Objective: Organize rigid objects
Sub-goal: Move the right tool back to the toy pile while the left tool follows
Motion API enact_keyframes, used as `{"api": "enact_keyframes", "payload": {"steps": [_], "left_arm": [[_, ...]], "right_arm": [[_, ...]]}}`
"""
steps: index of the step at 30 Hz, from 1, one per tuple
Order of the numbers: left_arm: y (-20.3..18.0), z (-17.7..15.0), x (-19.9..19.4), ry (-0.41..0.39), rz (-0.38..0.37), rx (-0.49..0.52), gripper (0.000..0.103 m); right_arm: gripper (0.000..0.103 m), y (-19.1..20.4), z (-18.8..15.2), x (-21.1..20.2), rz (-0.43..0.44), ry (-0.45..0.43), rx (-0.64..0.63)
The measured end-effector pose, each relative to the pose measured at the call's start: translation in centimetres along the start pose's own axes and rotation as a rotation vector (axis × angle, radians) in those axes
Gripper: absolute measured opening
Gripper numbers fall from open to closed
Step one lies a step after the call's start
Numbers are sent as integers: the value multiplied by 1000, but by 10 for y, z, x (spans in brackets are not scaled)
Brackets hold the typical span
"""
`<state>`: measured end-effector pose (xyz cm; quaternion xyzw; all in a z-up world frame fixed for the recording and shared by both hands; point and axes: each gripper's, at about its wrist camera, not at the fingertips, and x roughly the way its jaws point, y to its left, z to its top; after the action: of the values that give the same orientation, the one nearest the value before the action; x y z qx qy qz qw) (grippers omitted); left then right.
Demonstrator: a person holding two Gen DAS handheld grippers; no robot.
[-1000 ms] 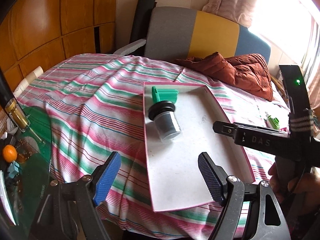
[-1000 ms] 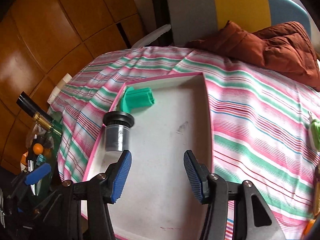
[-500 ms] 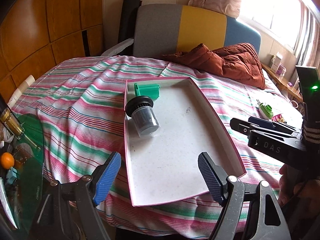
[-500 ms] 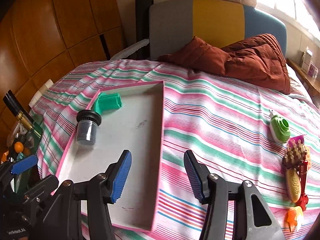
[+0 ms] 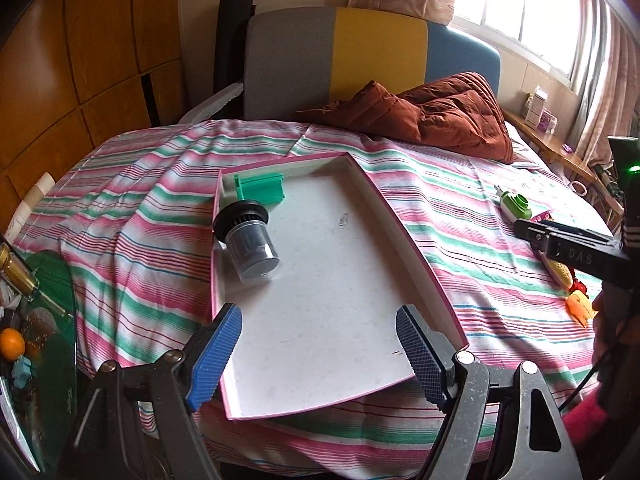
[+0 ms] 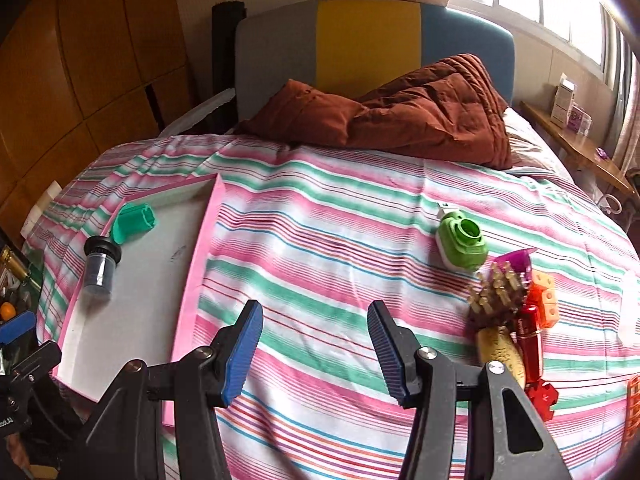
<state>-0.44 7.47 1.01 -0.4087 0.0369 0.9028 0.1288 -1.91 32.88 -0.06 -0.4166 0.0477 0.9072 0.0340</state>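
A white tray with a pink rim (image 5: 400, 220) lies on the striped bed. In its far left corner are a green block (image 5: 260, 194) and a dark jar with a black lid (image 5: 250, 240), lying on its side. My left gripper (image 5: 318, 336) hangs open over the tray's near end, with nothing between its fingers. My right gripper (image 6: 316, 332) is open and empty above the bare bedspread, right of the tray rim (image 6: 200, 256). Further right lie a green plastic gadget (image 6: 462, 244), a wooden brush (image 6: 498, 292) and small red and orange pieces (image 6: 538, 312).
A rust-brown quilt (image 6: 420, 108) is bunched against the grey, yellow and blue headboard (image 5: 376, 48). A green glass side table (image 5: 44, 320) with an orange and bottles stands at the left. A wooden shelf (image 6: 584, 148) runs under the window.
My right gripper has swung right, from over the tray to over the striped bedspread near the loose pieces. The left gripper has shifted a little sideways and rolled; both stay open.
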Motion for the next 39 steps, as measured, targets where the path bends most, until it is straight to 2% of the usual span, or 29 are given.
{"api": "enact_keyframes", "payload": {"steps": [8, 12, 15, 16, 18, 24, 30, 39], "left_arm": [[-22, 5, 5, 8, -18, 45, 80], [-32, 8, 9, 16, -24, 67, 80], [-42, 12, 12, 20, -28, 86, 80], [-45, 13, 13, 22, -31, 91, 80], [-51, 15, 16, 24, -36, 104, 80], [-72, 22, 27, 48, -59, 132, 80], [-101, 33, 39, 68, -115, 166, 80], [-151, 62, 75, 130, -215, 181, 80]], "right_arm": [[55, -64, 10, -10, -115, -36, 35], [55, -106, 10, -11, -172, -75, 138], [55, -139, 3, -8, -199, -67, 285], [55, -148, 2, -7, -192, -55, 341], [55, -160, 2, -13, -166, -87, 414], [55, -170, 3, -21, -156, -109, 475], [55, -185, -1, -21, -158, -98, 558], [55, -224, -18, -29, -112, -111, 788]]}}
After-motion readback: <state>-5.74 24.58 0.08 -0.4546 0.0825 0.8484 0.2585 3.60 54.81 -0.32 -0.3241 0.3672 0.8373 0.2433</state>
